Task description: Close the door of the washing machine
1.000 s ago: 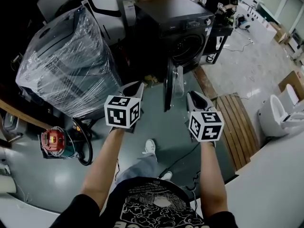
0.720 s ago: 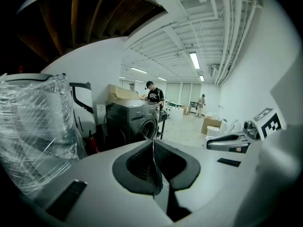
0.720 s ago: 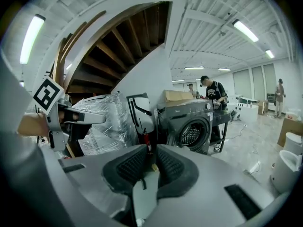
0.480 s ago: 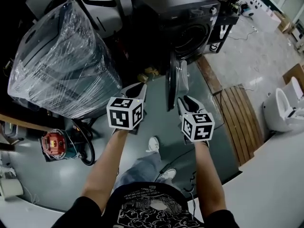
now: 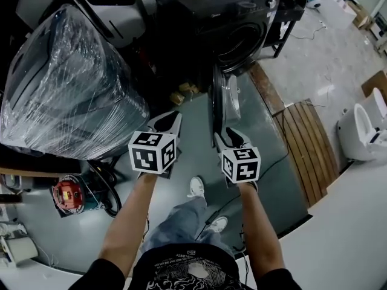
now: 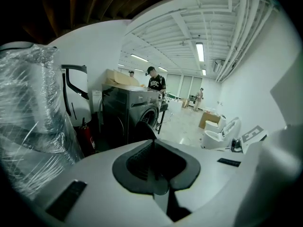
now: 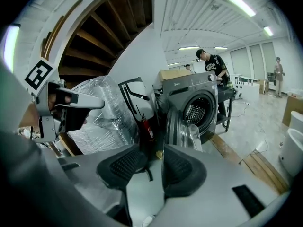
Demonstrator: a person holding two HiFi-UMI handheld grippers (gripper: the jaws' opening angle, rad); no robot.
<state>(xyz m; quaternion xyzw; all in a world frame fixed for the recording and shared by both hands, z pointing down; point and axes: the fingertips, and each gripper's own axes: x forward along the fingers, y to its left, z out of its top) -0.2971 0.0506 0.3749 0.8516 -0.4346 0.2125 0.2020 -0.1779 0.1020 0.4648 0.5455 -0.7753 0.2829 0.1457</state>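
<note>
head view steeply down, gripper views low along their jaws (wide-angle), all sharing the washing machine
</note>
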